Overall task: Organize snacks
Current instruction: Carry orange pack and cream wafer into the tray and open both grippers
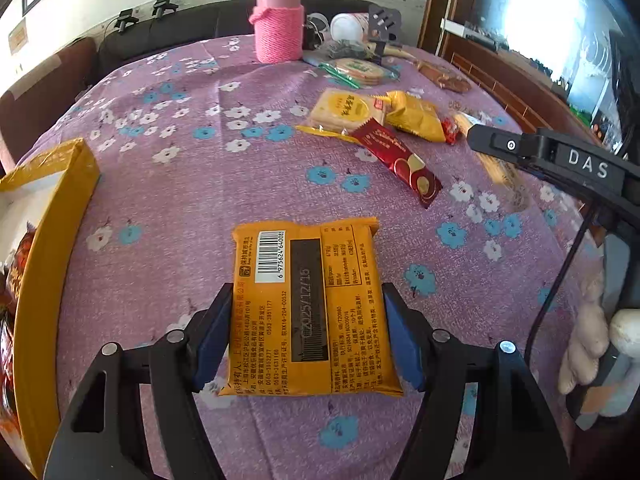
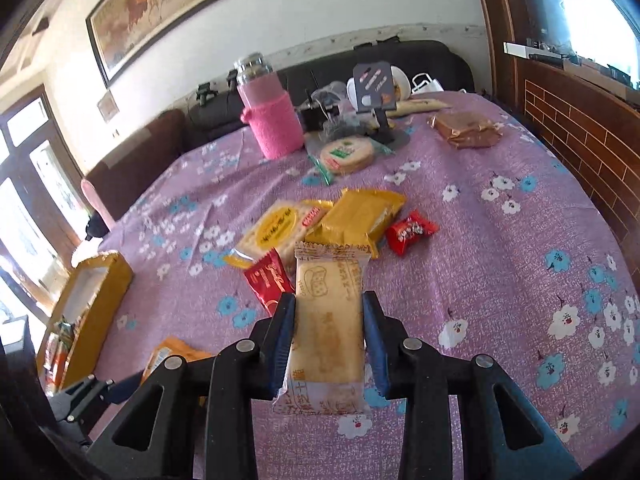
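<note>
Left claw (image 1: 308, 332): blue pads closed against both sides of an orange snack packet (image 1: 308, 308), barcode side up. Yellow box (image 1: 52, 216) to its left. Right claw (image 2: 329, 336): clamped on a pale cracker packet (image 2: 326, 332). Beyond it, loose snack pile (image 2: 320, 228) on the floral-clothed worktop (image 2: 500, 280).
</note>
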Motion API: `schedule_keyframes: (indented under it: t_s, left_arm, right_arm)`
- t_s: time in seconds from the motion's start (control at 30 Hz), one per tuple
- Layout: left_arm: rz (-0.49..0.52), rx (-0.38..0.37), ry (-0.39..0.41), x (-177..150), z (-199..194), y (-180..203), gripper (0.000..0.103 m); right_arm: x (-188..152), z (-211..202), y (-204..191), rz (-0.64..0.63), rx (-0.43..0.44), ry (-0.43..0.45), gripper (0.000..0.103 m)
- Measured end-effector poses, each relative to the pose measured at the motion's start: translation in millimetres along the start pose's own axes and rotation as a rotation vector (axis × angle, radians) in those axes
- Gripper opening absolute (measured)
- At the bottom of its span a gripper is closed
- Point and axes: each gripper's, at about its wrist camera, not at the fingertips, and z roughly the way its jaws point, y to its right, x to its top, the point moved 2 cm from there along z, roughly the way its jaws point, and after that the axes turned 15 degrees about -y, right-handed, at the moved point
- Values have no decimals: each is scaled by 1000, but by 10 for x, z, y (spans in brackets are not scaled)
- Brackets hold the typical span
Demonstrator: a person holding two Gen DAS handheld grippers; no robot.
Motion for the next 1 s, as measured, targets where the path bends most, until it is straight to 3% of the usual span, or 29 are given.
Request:
schedule_keyframes:
  t_s: [0.13, 0.27, 0.37, 0.43, 0.57, 0.7, 0.87, 1.0]
  left_arm:
    - [-51, -62, 57, -92, -300, -180, 69]
    - [-131, -103, 122, -211, -676, -614, 69]
    - [-214, -92, 164, -295, -999, -1121, 70]
    - [-262, -49, 191, -333, -1182, -1461, 70]
    - [-375, 12, 204, -357, -1383, -2171, 70]
    - [-486, -19, 184, -377, -1321, -2732, 70]
    - [-511, 8, 164, -217, -1138, -3059, 70]
    - [-502, 20, 132, -4, -934, -3231, 70]
  right_arm:
    - [12, -14, 11, 11, 99, 6, 35]
    - [-13, 19, -37, 2, 100, 9, 35]
    - [-19, 0, -143, -15, 90, 5, 35]
    - [-25, -69, -288, -30, 132, -5, 35]
    - [-3, -188, -844, -96, 245, -51, 34]
    - [11, -140, -1581, -186, 335, -122, 34]
    - [-51, 103, -2483, -295, 369, -207, 34]
    - [-61, 472, -3073, -357, 342, -279, 34]
